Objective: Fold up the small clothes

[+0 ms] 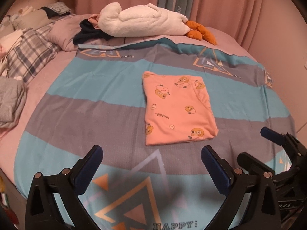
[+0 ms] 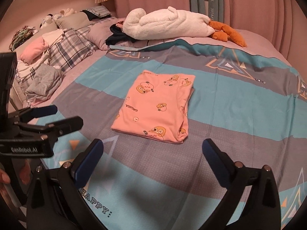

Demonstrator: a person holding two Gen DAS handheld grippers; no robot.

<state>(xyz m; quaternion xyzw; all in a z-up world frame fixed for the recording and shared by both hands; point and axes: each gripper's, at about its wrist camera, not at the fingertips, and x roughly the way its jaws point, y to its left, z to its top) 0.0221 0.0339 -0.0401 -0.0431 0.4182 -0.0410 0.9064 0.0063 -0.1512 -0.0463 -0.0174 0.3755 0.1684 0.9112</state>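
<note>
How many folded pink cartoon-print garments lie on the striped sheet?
1: the pink garment lies folded mid-sheet, ahead of both open grippers, left gripper and right gripper. Others may sit in the side piles.

A dark garment (image 1: 86, 33) lies half buried under the white plush toy (image 1: 145, 20) at the far side of the bed, its shape impossible to make out. The right gripper (image 1: 276, 143) is cut off by the left wrist view's right edge. At the right wrist view's left edge, only fingertips (image 2: 4, 178) of a hand show.
</note>
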